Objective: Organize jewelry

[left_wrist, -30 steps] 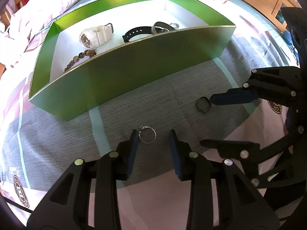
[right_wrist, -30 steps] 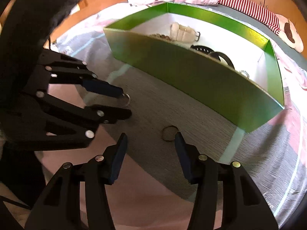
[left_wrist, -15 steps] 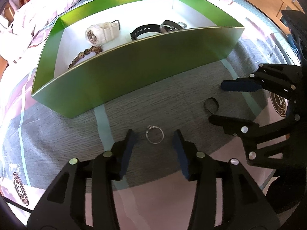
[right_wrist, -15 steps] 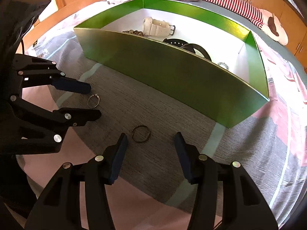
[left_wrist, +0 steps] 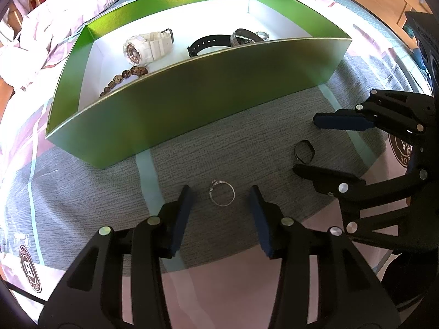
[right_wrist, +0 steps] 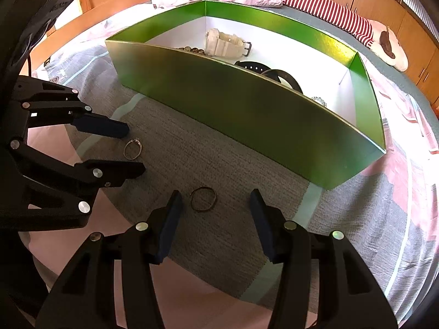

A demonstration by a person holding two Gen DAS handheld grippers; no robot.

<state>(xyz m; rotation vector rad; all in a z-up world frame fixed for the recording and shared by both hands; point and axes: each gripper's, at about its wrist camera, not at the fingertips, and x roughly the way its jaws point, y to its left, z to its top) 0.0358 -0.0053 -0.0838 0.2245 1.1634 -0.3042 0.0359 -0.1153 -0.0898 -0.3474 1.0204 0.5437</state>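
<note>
Rings are framed by two spread grippers on a bedspread (left_wrist: 82, 170) beside a green box (left_wrist: 192, 104).

A silver ring (left_wrist: 221, 192) is bracketed, untouched, by the left gripper (left_wrist: 219, 196); a dark ring (right_wrist: 203, 199) lies inside the right gripper (right_wrist: 215, 200), nearer its left finger. Watches (left_wrist: 149, 46) and beads (left_wrist: 123, 78) are seen in the box.

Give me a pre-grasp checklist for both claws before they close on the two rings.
1. Left claw open: ok.
2. Silver ring between the left fingers: ok, roughly centred.
3. Right claw open: ok.
4. Dark ring centred in the right claw: not ok, it lies close to the left finger.
5. Rings flat on the bedspread, apart from each other: ok.
6. Room in the green box: ok, white floor shows among the watches.
7. Fingertips at bedspread height: cannot tell.
</note>
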